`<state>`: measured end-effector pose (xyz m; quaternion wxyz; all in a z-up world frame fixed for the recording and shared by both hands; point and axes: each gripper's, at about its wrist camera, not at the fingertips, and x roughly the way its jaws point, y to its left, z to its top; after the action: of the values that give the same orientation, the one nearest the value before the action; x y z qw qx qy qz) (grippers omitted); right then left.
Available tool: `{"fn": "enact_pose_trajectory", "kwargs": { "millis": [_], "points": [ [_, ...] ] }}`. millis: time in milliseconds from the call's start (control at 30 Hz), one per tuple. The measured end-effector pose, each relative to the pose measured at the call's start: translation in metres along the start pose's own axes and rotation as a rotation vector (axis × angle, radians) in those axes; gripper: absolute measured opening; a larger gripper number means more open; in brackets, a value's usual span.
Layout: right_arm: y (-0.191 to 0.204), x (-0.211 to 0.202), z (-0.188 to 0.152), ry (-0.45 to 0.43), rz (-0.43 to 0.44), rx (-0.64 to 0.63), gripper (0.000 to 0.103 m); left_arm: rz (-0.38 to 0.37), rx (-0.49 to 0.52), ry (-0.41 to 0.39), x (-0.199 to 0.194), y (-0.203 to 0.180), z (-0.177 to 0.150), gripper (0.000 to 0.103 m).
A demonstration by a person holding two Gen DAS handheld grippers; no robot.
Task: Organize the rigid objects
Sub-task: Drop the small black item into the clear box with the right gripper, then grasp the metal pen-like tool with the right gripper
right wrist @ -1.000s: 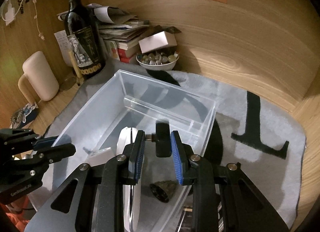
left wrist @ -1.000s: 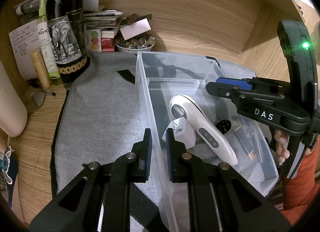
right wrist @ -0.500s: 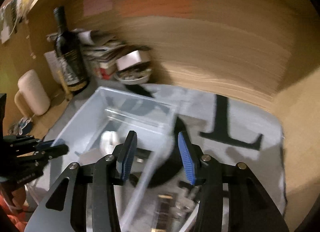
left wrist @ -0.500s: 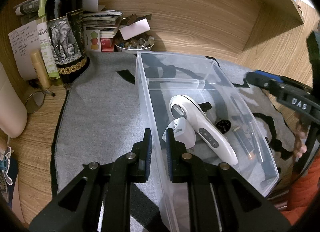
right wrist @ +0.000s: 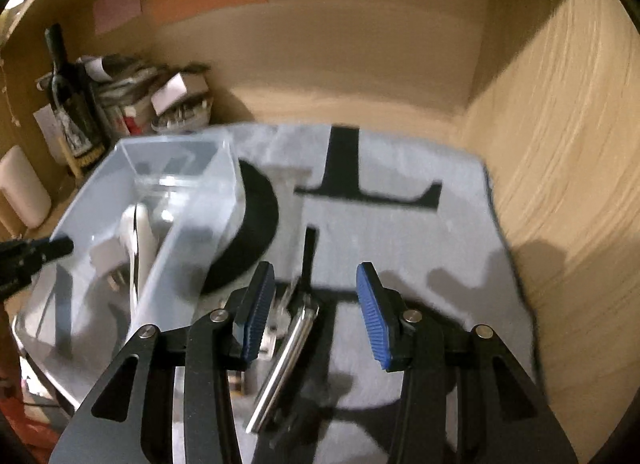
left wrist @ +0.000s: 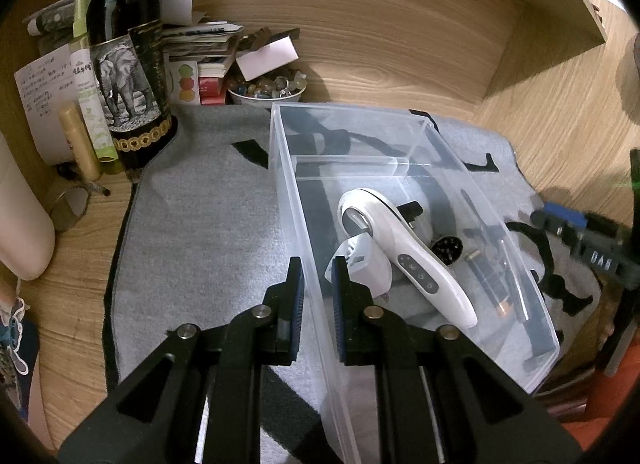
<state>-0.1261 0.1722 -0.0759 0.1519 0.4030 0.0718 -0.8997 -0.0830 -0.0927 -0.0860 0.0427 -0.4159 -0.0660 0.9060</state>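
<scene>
A clear plastic bin [left wrist: 280,184] stands on a grey mat [left wrist: 200,224]. It holds a white handheld device [left wrist: 404,256], a white charger [left wrist: 368,264], a black round part [left wrist: 447,249] and dark thin items. My left gripper [left wrist: 317,284] is shut on the bin's left wall near its front. My right gripper [right wrist: 316,304] is open and empty over the mat right of the bin [right wrist: 168,248], above a silver metal bar [right wrist: 286,356] and small loose items. It also shows at the right edge of the left wrist view [left wrist: 576,224].
A dark wine bottle [left wrist: 128,64], a lotion tube, papers, books and a bowl of stones [left wrist: 266,90] crowd the back left corner. Wooden walls close the back and right [right wrist: 560,144]. A beige rounded object [left wrist: 20,224] stands at far left.
My right gripper let go of the black item into the bin, opened wide, and swung right out of the bin to above the mat. My left gripper stayed put.
</scene>
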Motion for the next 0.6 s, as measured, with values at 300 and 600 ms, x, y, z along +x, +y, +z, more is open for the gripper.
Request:
{"fn": "enact_pose_trajectory", "kwargs": {
  "millis": [300,600],
  "points": [
    [-0.002,0.040,-0.029,0.169,0.047,0.036,0.038,-0.002,-0.001,0.001,-0.001,0.001,0.000,0.012],
    [-0.005,0.050,-0.031,0.171,0.042,0.037,0.019,-0.003,0.000,0.001,-0.001,0.001,0.000,0.012]
  ]
}}
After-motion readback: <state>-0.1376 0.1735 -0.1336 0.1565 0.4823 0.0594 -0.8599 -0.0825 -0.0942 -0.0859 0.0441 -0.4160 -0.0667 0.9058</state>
